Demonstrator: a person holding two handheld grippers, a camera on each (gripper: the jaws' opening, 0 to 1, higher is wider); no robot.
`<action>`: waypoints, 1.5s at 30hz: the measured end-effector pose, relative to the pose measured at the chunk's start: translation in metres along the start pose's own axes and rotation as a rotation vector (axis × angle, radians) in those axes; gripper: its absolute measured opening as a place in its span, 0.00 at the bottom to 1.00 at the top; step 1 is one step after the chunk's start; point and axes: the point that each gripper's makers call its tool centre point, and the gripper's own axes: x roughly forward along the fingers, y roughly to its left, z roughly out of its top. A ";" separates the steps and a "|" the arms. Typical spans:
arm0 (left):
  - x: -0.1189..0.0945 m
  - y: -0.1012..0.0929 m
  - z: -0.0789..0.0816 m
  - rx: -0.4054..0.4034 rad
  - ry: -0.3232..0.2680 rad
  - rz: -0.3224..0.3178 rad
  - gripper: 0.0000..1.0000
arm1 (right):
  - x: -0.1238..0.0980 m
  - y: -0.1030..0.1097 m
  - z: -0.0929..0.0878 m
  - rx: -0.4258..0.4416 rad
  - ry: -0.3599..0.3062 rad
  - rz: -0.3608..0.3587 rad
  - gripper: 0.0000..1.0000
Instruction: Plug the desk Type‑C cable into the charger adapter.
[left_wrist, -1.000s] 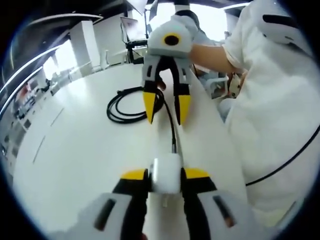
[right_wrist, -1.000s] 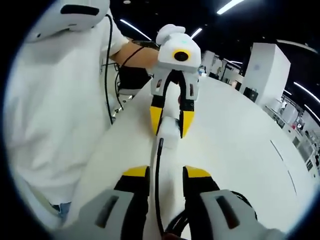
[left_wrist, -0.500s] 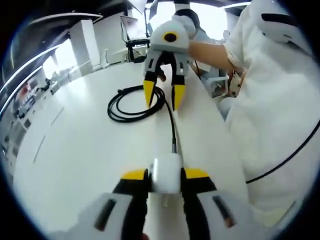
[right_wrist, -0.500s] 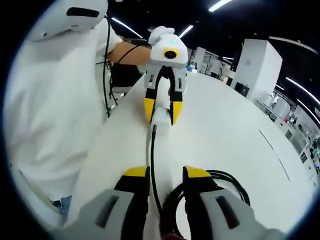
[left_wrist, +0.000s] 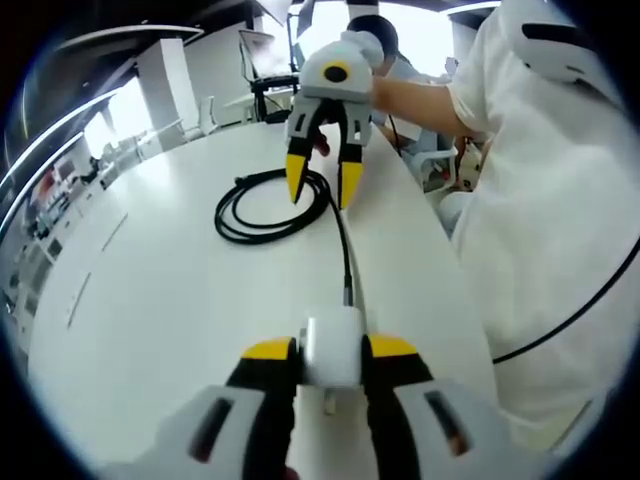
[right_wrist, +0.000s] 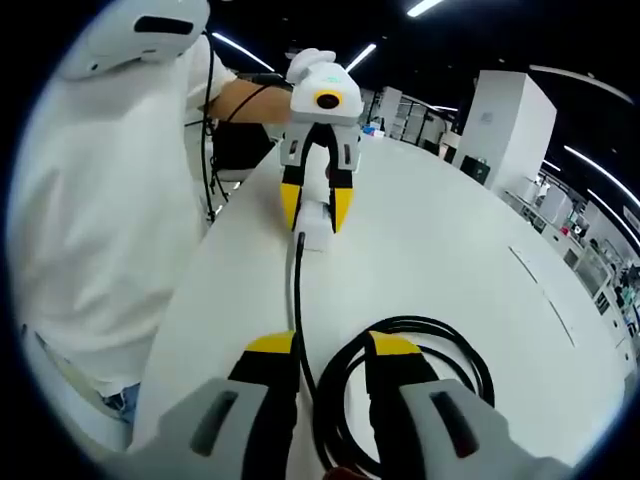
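The left hand-held gripper (left_wrist: 330, 352) pinches the small, rigid charger (left_wrist: 331, 347); the limp cable (left_wrist: 345, 250) looks plugged in. The right hand-held gripper (left_wrist: 320, 180) hangs open above the desk (left_wrist: 160, 300).

A black Type-C cable (right_wrist: 297, 290) runs across the white worktop (right_wrist: 430, 260) into a white charger adapter (right_wrist: 315, 222). The left gripper (right_wrist: 313, 208) clamps the adapter. The right gripper (right_wrist: 335, 352) stands parted over the cable's coil.

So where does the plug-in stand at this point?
Done, it seems: the black cable runs straight into the white charger adapter. In hand: the left gripper clamps the adapter. The right gripper is open over the coil. Left: probably only releasing the adapter.
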 end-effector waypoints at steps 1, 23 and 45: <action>0.000 0.000 0.000 0.002 0.001 -0.001 0.23 | 0.000 0.000 0.000 0.002 -0.002 0.001 0.25; 0.003 -0.005 0.003 -0.007 0.003 -0.001 0.24 | -0.007 0.003 -0.006 0.018 0.005 -0.001 0.26; 0.007 -0.009 0.005 -0.005 0.023 -0.011 0.25 | -0.026 -0.004 -0.019 0.036 0.026 -0.037 0.28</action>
